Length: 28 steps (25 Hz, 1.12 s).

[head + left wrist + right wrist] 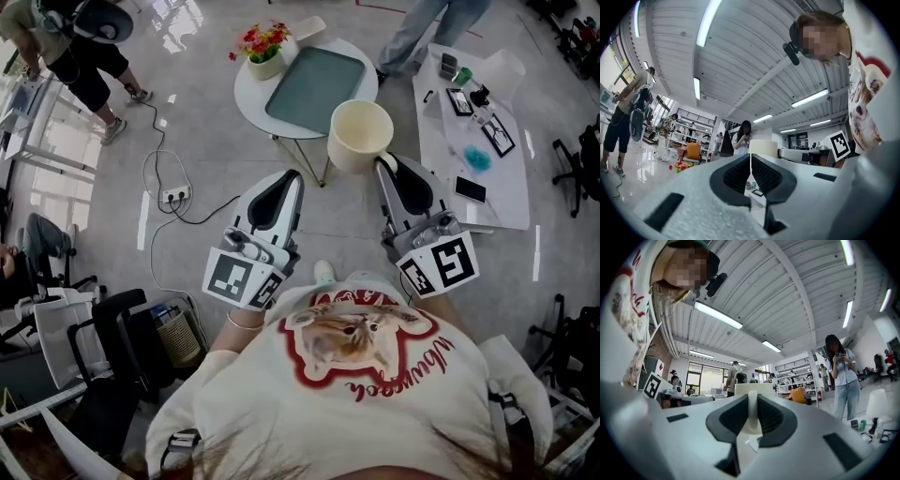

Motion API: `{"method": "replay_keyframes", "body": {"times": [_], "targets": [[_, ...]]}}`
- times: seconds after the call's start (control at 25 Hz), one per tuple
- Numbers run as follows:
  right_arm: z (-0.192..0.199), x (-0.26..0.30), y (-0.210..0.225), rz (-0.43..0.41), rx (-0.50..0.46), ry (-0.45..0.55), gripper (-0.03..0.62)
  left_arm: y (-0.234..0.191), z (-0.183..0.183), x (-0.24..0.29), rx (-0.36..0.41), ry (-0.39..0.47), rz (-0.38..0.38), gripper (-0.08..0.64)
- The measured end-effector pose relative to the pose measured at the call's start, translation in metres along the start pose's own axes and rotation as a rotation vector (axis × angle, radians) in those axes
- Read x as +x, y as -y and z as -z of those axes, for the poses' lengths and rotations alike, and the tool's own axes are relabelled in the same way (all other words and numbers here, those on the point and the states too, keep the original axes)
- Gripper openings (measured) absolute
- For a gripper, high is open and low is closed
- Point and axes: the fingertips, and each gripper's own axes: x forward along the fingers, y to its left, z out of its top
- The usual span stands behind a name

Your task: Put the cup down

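Right tongs (385, 167) clamped on handle of large cream cup (359, 134), held upright in air just beside round white desk (246, 94) (likely landing place). Left tongs (292, 180) closed, empty.

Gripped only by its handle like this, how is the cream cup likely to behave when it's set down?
The cup looks rigid and thick-walled, so it is probably fairly heavy for its size. The right claw is shut on the handle alone, so the cup may swing or tilt. Its wide mouth suggests it should stand steady once down.
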Motion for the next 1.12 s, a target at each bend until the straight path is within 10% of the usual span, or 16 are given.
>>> {"method": "replay_keyframes", "body": {"times": [1.12], "targets": [[0.000, 0.135, 0.090, -0.011, -0.013, 0.030, 0.060, -0.109, 0.001, 0.115, -0.001, 0.026, -0.010, 0.021]]}}
